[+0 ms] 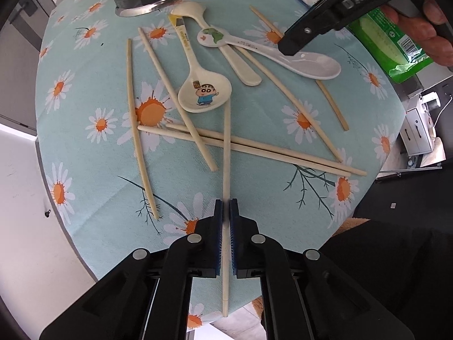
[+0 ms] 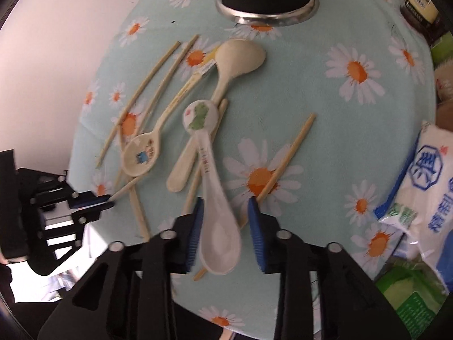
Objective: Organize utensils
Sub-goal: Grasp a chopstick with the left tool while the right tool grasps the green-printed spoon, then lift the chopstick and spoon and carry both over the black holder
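Several wooden chopsticks and three spoons lie scattered on a daisy-print tablecloth point(image 1: 93, 164). My left gripper point(image 1: 226, 206) is shut on one chopstick point(image 1: 226, 153) that points away toward the cartoon-boy spoon point(image 1: 204, 90). My right gripper point(image 2: 225, 215) is open, its jaws on either side of the white dinosaur-handle spoon point(image 2: 218, 226); that spoon also shows in the left wrist view point(image 1: 311, 63), with the right gripper point(image 1: 288, 48) over it. A plain cream spoon point(image 2: 226, 68) lies beyond. The left gripper point(image 2: 109, 199) shows at the left of the right wrist view.
A black holder with a steel base rim point(image 1: 153, 7) stands at the table's far side; it also shows in the right wrist view point(image 2: 269, 17). A white salt bag point(image 2: 427, 175) and a green packet point(image 1: 390, 45) lie at the table's right edge. A jar point(image 2: 420, 2) stands far right.
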Demonstrator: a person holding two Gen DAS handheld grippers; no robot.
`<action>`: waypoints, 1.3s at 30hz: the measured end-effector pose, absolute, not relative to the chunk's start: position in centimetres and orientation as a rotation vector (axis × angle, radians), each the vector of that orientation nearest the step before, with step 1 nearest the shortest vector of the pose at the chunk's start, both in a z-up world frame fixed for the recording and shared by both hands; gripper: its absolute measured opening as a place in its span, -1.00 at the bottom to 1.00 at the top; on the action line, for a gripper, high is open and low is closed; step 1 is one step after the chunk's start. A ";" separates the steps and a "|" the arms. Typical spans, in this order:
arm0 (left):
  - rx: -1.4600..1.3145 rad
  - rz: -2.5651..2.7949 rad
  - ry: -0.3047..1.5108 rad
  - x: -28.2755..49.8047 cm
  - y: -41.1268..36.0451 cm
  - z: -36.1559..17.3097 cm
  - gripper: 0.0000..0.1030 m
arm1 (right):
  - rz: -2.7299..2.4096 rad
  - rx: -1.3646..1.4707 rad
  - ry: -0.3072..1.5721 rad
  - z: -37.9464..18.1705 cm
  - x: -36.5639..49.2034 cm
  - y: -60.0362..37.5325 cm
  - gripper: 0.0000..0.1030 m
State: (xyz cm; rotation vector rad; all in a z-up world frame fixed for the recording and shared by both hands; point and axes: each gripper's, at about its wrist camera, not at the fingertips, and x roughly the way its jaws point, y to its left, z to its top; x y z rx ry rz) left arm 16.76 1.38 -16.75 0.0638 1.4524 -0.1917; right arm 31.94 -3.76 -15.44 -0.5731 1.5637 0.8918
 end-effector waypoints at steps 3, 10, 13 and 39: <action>0.037 -0.208 1.444 16.6 1.6 -16.6 -0.93 | 0.911 -0.611 1.587 -16.0 31.6 -3.2 -0.54; -0.019 -0.235 1.397 15.0 1.9 -15.8 -0.93 | 0.924 -0.706 1.583 -16.6 29.3 -1.2 -0.83; -0.032 -0.252 1.372 14.4 2.3 -14.9 -0.93 | 0.917 -0.699 1.592 -16.7 28.9 -1.0 -0.90; -0.410 -0.316 0.947 19.5 9.2 -4.8 -0.93 | 1.038 -0.101 1.062 -3.1 29.0 -6.9 -0.92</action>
